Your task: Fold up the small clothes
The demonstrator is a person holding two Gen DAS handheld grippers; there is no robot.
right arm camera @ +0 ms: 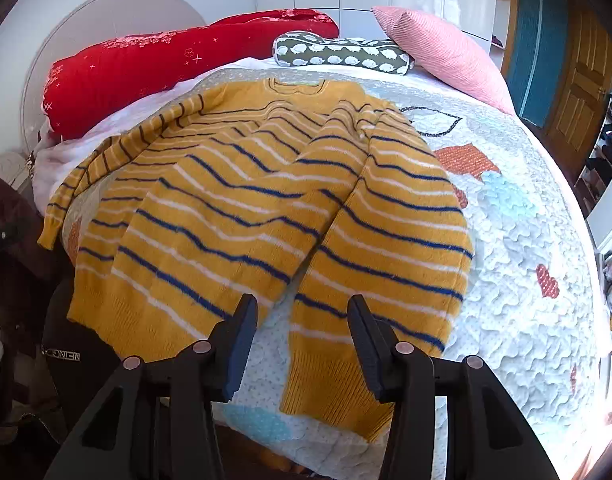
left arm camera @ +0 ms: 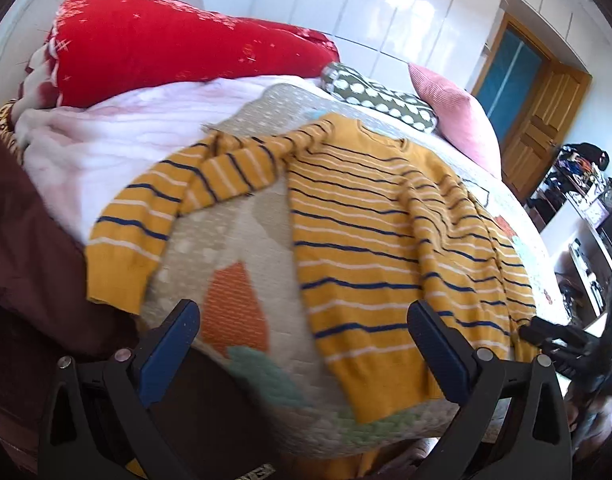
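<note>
A small mustard sweater (left arm camera: 357, 240) with navy and white stripes lies flat on the patchwork quilt (left arm camera: 234, 240) of a bed. Its left sleeve (left arm camera: 138, 216) trails out to the left. Its right sleeve (right arm camera: 389, 240) is folded down over the body (right arm camera: 210, 216), cuff near the bed's front edge. My left gripper (left arm camera: 304, 316) hovers wide open over the hem's left corner, gripping nothing. My right gripper (right arm camera: 302, 308) is partly open above the gap between body and folded sleeve; its pads touch no cloth.
A red bolster (right arm camera: 154, 64), a green spotted cushion (right arm camera: 345, 54) and a pink pillow (right arm camera: 437, 48) lie at the head of the bed. A pale pink blanket (left arm camera: 118, 144) lies left of the sweater. Dark maroon clothing (left arm camera: 30, 248) fills the left edge. Shelves (left arm camera: 581, 184) stand on the right.
</note>
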